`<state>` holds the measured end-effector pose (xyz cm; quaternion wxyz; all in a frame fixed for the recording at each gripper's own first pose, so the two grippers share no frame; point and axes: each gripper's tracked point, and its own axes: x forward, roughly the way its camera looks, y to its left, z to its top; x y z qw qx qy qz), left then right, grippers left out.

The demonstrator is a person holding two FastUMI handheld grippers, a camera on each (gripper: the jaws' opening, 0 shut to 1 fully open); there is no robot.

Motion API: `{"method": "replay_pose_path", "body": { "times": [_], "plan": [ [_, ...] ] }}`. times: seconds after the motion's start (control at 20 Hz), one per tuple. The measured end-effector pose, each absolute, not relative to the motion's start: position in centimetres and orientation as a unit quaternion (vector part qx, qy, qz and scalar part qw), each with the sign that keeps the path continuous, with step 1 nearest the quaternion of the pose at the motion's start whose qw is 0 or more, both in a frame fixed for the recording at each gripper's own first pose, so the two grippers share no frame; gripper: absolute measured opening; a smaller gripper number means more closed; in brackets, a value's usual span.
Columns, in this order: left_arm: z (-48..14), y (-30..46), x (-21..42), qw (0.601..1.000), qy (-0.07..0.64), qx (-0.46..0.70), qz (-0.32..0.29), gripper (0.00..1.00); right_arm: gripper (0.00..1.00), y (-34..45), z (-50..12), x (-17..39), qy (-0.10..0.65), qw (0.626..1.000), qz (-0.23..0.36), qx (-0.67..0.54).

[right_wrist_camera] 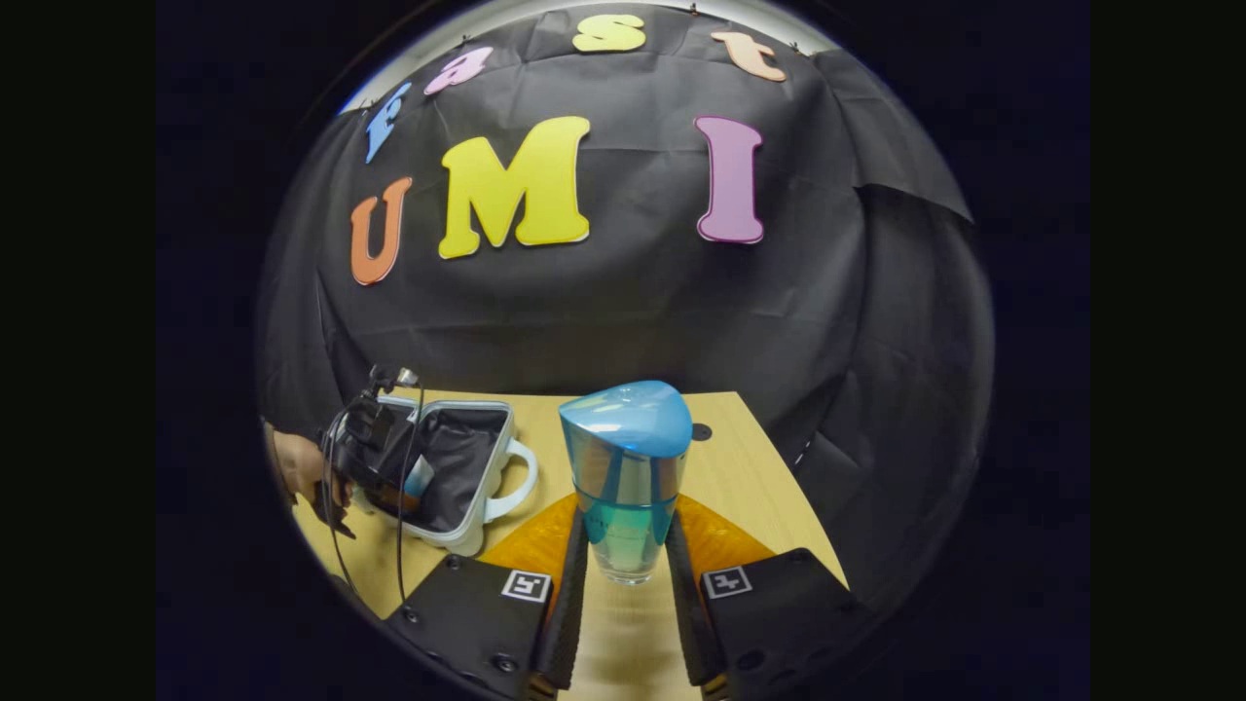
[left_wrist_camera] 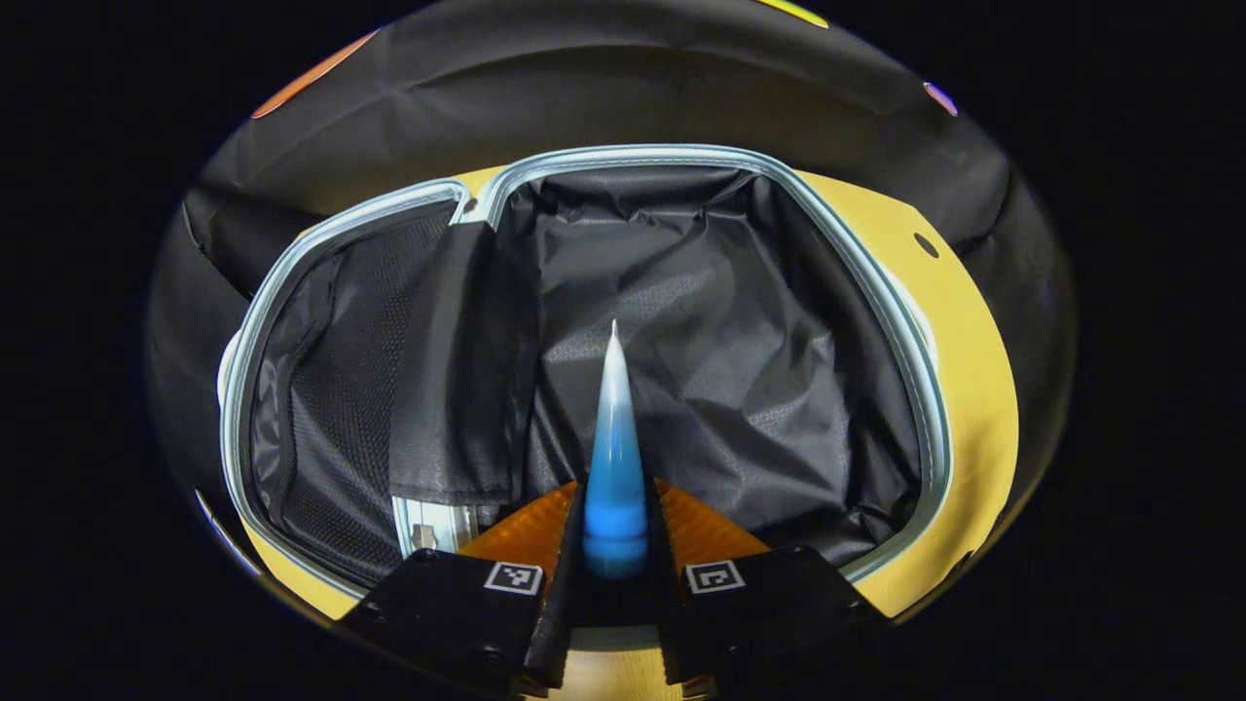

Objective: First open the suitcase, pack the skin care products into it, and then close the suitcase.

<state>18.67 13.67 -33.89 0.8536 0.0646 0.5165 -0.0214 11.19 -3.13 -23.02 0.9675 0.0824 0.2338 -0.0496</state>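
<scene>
The left gripper [left_wrist_camera: 615, 531] is pinching a blue tube [left_wrist_camera: 614, 458] over the open suitcase [left_wrist_camera: 881, 292]; it is best lowered onto the lining before release. The right gripper [right_wrist_camera: 625, 555] is clamping 1 blue-capped bottle [right_wrist_camera: 626, 467] above the table [right_wrist_camera: 750, 487], waiting clear.

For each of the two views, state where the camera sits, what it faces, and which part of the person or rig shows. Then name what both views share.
Left gripper view: rides the left gripper, facing down into the open suitcase; its fingers clamp a blue tube.
Right gripper view: rides the right gripper, facing across the table at the booth wall, gripping a blue-capped bottle; a hand shows.
Shared: suitcase, left gripper.
</scene>
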Motion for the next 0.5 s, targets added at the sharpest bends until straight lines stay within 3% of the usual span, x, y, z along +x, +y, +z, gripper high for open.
{"method": "replay_pose_path", "body": {
  "times": [0.2,0.25,0.3,0.4,0.5],
  "plan": [
    [-33.9,13.6,19.0,0.857,0.511,0.061,-0.014,0.39,0.40,-1.9,-22.5,10.2,0.233,0.968,-0.049,0.085],
    [-33.8,13.6,18.9,0.857,0.511,0.064,-0.016,0.46,0.40,-1.4,-22.1,10.2,0.232,0.968,-0.047,0.083],
    [-33.8,13.5,18.8,0.858,0.511,0.061,-0.016,0.47,0.37,-1.0,-21.7,10.3,0.230,0.969,-0.044,0.084],
    [-33.8,12.9,18.7,0.860,0.507,0.047,-0.024,0.43,0.40,-0.2,-21.0,10.7,0.228,0.969,-0.037,0.083],
    [-33.0,12.0,18.7,0.868,0.495,0.039,-0.034,0.58,0.40,0.9,-20.3,11.2,0.226,0.970,-0.028,0.081]
  ]
}}
